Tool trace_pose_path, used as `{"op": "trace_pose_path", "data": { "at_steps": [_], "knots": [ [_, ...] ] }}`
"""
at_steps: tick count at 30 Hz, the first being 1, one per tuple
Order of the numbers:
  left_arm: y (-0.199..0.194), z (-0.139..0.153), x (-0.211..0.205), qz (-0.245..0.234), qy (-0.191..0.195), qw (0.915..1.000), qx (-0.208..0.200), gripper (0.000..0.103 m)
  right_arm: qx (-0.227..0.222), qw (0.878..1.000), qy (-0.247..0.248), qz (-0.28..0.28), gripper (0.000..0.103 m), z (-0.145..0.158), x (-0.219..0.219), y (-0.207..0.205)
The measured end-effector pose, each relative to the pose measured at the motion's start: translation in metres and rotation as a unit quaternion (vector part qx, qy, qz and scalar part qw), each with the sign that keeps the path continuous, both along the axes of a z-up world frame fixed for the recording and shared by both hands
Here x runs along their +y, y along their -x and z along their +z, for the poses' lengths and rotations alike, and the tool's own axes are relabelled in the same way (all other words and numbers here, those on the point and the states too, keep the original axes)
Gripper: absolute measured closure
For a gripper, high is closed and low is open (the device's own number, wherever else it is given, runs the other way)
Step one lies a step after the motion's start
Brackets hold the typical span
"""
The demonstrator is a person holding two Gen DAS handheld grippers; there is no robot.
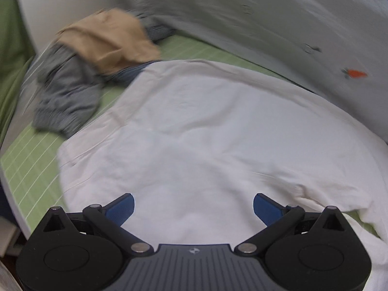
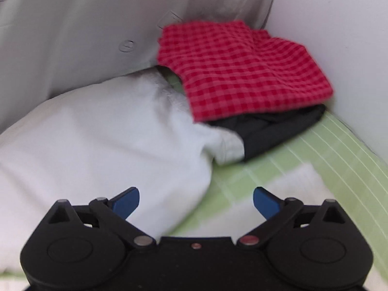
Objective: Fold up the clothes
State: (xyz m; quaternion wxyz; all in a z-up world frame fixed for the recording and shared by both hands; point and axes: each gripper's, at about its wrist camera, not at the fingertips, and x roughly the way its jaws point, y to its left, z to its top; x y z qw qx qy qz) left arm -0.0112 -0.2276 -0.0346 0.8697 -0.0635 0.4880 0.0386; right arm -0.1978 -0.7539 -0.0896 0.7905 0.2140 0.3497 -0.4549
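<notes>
The white garment lies spread across the middle of the green striped sheet, reaching close to the grey wall behind it; in the right wrist view its edge ends in a folded-over lump next to bare sheet. Both grippers hang above it with nothing in them: the left gripper has its blue pads wide apart over the cloth's near part, and the right gripper stands just as wide over the garment's right edge. The step in hand looks like taking fresh hold for the next fold. To do it well, each gripper should come down on a corner or edge rather than mid-cloth, pinch one layer-set cleanly, and both should lift together so the fold line stays straight. The bunched bit on the right wants smoothing or catching first, or the fold will come out lumpy. Beyond the garment, a tan piece sits on grey clothes at the left, apparently still unfolded, and a red checked piece rests on a black one at the right, touching the white cloth's corner; keep the fold clear of both piles. The left view is blurred, so finer creases cannot be read.
</notes>
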Motion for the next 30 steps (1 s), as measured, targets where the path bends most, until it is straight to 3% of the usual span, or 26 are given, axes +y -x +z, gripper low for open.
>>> {"op": "trace_pose_path", "data": {
  "at_steps": [7,12,15,17,19,20,25,27,30],
  "knots": [
    [-0.009,-0.035,0.105,0.088,0.047,0.9944,0.036,0.0,-0.025,0.994,-0.092,0.047,0.002,0.005,0.139,0.031],
    [-0.026,-0.059,0.157,0.104,0.063,0.9907,0.062,0.003,0.0,0.992,-0.086,0.091,0.002,0.012,0.223,0.028],
    [-0.033,-0.07,0.175,0.089,0.076,0.9904,0.074,0.017,0.005,0.992,-0.091,0.087,0.002,0.013,0.253,0.025],
    [-0.038,-0.077,0.182,0.076,0.089,0.9897,0.082,0.034,0.007,0.992,-0.09,0.084,0.002,0.014,0.269,0.023],
    [-0.038,-0.079,0.186,0.059,0.107,0.9895,0.077,0.071,0.008,0.993,-0.088,0.078,0.002,0.014,0.284,0.021],
    [-0.039,-0.079,0.188,0.05,0.114,0.9894,0.075,0.081,0.008,0.993,-0.088,0.075,0.002,0.015,0.29,0.02],
    [-0.047,-0.074,0.204,0.012,0.12,0.9908,0.061,0.09,0.008,0.993,-0.09,0.07,0.002,0.012,0.316,0.017],
    [-0.052,-0.074,0.221,0.033,0.129,0.9895,0.057,0.09,0.008,0.993,-0.09,0.07,0.002,0.012,0.321,0.017],
    [-0.058,-0.069,0.239,0.053,0.109,0.9916,0.044,0.09,0.005,0.993,-0.09,0.071,0.002,0.013,0.324,0.02]
  ]
}}
